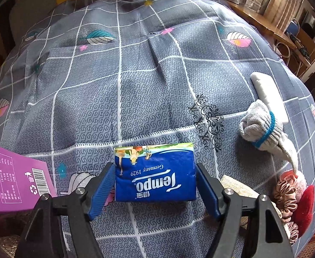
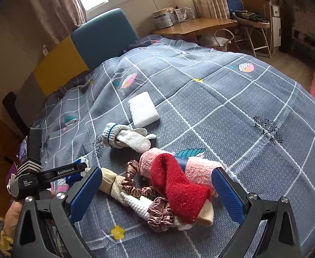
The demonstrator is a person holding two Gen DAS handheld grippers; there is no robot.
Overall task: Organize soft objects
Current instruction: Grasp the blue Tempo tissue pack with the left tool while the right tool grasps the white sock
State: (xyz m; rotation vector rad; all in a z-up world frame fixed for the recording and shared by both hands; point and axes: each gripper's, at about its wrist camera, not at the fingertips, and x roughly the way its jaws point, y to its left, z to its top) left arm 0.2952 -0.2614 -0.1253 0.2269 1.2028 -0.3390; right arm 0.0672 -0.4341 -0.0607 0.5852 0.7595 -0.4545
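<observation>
A blue Tempo tissue pack (image 1: 155,174) lies flat on the grey checked bedspread (image 1: 136,81). My left gripper (image 1: 155,167) points steeply down over it, and its blue pads (image 1: 102,189) touch the pack's two short sides. My right gripper (image 2: 155,172) hangs open above a heap of soft things: a red sock (image 2: 179,191), a pink fuzzy sock (image 2: 198,172), two satin scrunchies (image 2: 133,180) and a beige glove (image 2: 112,182). Nothing sits between its pads. A white knit glove with a blue band (image 2: 125,137) and a white foam block (image 2: 143,109) lie farther up the bed.
A purple carton (image 1: 13,178) rests at the left edge beside the left gripper. The left gripper's black housing (image 2: 39,176) and a hand (image 2: 13,212) show at the right wrist view's left. A headboard (image 2: 101,36), wooden desk (image 2: 196,26) and folding chair (image 2: 247,21) stand behind the bed.
</observation>
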